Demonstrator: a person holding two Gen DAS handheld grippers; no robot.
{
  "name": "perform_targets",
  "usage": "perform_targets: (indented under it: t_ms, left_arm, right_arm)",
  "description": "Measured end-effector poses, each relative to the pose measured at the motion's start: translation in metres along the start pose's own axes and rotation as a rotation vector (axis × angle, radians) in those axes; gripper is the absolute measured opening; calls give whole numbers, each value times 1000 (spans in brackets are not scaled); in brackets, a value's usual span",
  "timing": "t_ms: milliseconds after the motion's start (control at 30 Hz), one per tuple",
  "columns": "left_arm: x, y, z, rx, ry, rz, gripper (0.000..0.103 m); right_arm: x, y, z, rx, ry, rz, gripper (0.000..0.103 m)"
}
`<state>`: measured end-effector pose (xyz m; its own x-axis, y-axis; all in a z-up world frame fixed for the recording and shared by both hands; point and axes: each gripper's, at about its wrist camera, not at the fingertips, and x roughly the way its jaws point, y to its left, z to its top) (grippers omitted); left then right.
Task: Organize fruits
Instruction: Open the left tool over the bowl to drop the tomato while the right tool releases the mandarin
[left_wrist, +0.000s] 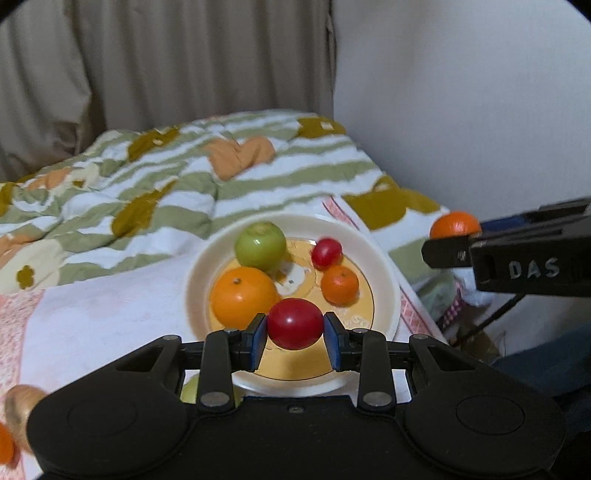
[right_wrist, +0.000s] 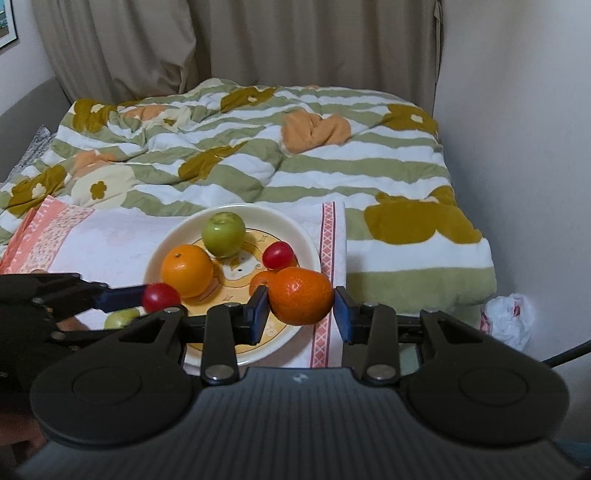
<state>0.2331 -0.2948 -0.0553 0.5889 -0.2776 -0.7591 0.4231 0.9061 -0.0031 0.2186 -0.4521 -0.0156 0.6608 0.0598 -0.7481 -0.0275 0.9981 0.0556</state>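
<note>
Two grippers: both loaded, we see one fruit pinched in each.
Left gripper (left_wrist: 294, 326): our blue pads are clamped on a red fruit (left_wrist: 294, 324), one pad on each side of it, and we hold it over the near rim of the plate.
Right gripper (right_wrist: 301, 308): pads are pressed on a mandarin (right_wrist: 301, 295), which fills the whole gap; we carry it over the plate's right edge.
Plate (right_wrist: 299, 236): cream rim, yellow centre with a little cartoon print. On it we count a green apple (right_wrist: 223, 233) at the back, a big orange (right_wrist: 187, 270) on the left, a small red fruit (right_wrist: 277, 254) on the right and a smaller orange (left_wrist: 339, 284) just in front of that one; from the right wrist it's mostly hidden behind the mandarin we hold.
Off the plate: a pale green fruit (right_wrist: 122, 318) sits on the towel near the plate's left edge, half hidden by the left gripper.
Towel (right_wrist: 110, 243): white with pink patterned borders, plate rests on it.
Blanket (right_wrist: 258, 147): green and white stripes with mustard flowers, rumpled behind the towel.
Background: beige curtain (right_wrist: 147, 44) at the back, white wall (right_wrist: 517, 129) on the right, a crumpled white bag (right_wrist: 511, 319) down by the wall.
</note>
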Motion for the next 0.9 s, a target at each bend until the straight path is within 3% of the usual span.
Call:
perform_targets:
  t_ms: [200, 400, 500, 533, 567, 667, 900]
  left_arm:
    - [34, -2, -1, 40, 84, -33, 36]
    - [47, 1, -2, 37, 118, -59, 38]
    - [47, 6, 0, 0, 123, -76, 73]
    - [45, 8, 0, -12, 114, -74, 91]
    - [40, 10, -1, -21, 101, -72, 98]
    - [30, 12, -4, -20, 99, -84, 98]
    - [8, 17, -12, 4, 96, -10, 98]
  right_arm:
    - [17, -4, 3, 23, 24, -9, 53]
    - [25, -6, 4, 40, 40, -18, 53]
    - [25, -7, 5, 41, 41, -23, 53]
    - [25, -7, 5, 43, 39, -23, 53]
    - [24, -7, 6, 45, 38, -21, 53]
    - [23, -8, 7, 43, 35, -15, 53]
    - [26, 1, 6, 14, 26, 25, 53]
